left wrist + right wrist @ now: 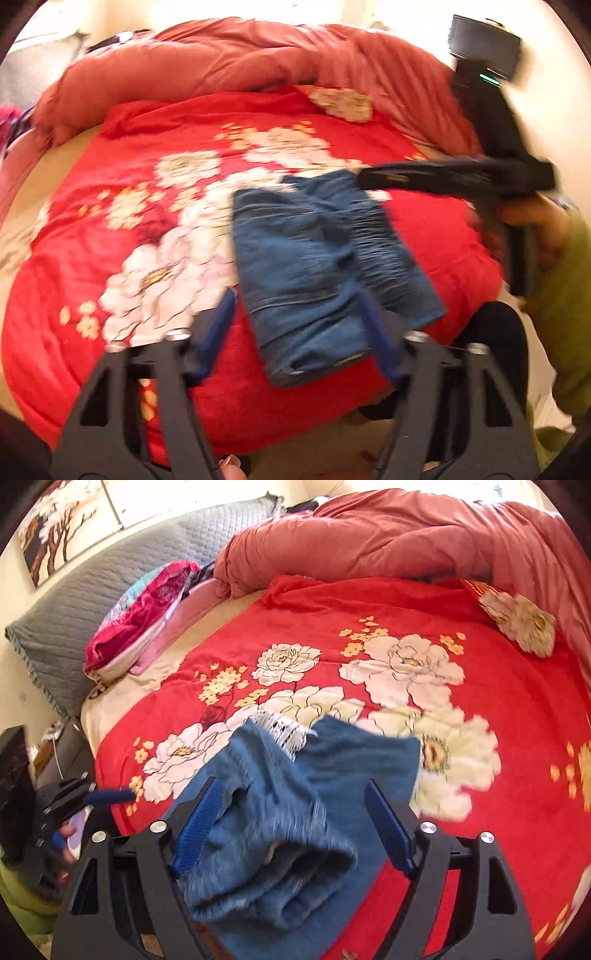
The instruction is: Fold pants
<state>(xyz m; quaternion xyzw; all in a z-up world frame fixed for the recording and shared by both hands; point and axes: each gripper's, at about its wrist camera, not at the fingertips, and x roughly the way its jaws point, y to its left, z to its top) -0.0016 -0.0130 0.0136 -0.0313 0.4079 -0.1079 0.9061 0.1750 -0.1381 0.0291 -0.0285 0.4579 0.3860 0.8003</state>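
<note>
Denim, blue and already folded into a compact stack, makes up the pants [314, 273], which are laid near the front edge of the bed on a red floral blanket [147, 206].

On the left, the left hand-held gripper [299, 332] is seen with its blue fingers [218, 332] spread wide, one on either side of the near end of the stack. No cloth is pinched between them; whether the fingers touch the fabric cannot be told through the blur. Such a straddling pose is probably kept so that the bundle can be steadied or squared.

Further right, the right hand-held gripper [291, 827] is likewise held wide open above the rolled end of the pants [295, 812], with nothing clamped. In the left wrist view its black body is seen reaching in over the far corner of the stack.

Behind, a pink duvet [388, 539] is bunched out of the way, presumably to leave flat room for folding. The fold is judged nearly complete.
</note>
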